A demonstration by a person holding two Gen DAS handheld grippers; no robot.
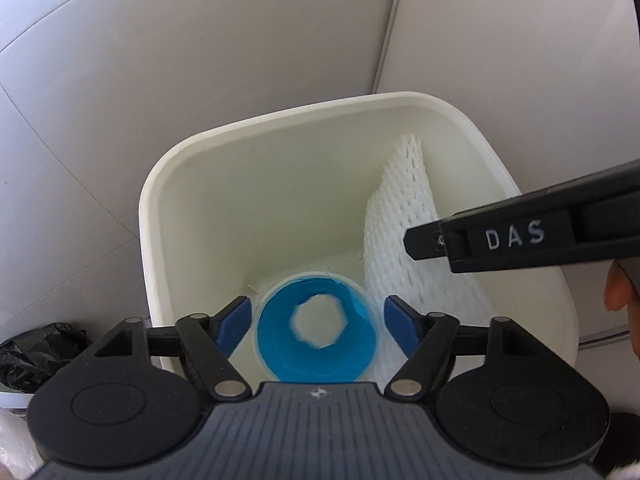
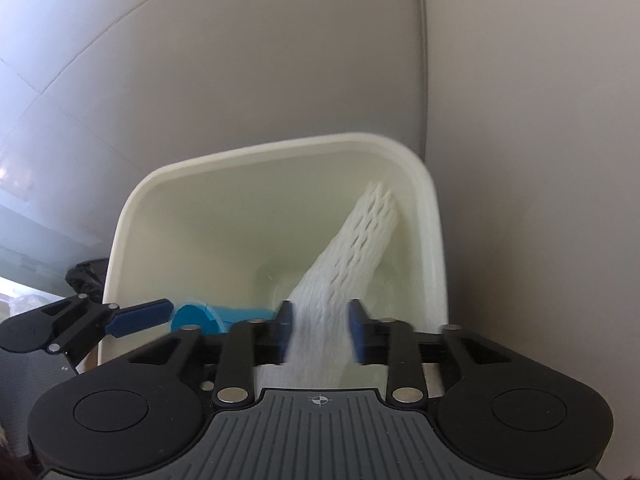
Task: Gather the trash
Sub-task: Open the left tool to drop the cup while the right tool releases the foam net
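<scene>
A white bin [image 1: 160,200] stands below both grippers; its rim also shows in the right wrist view [image 2: 280,148]. A blue-lined paper cup [image 1: 316,332] lies inside it at the bottom. A white foam net sleeve [image 1: 400,216] leans against the bin's right wall. My left gripper [image 1: 318,320] is open above the cup and holds nothing. My right gripper [image 2: 322,328] is open, its pads on either side of the foam net [image 2: 352,248] with gaps. The right gripper's side [image 1: 520,232] reaches in from the right in the left wrist view. The cup [image 2: 200,316] and the left gripper's finger [image 2: 136,320] show at left in the right wrist view.
Grey wall panels [image 1: 200,40] rise behind the bin. A crumpled black plastic bag [image 1: 36,352] lies left of the bin on the floor. A person's hand [image 1: 624,288] shows at the right edge.
</scene>
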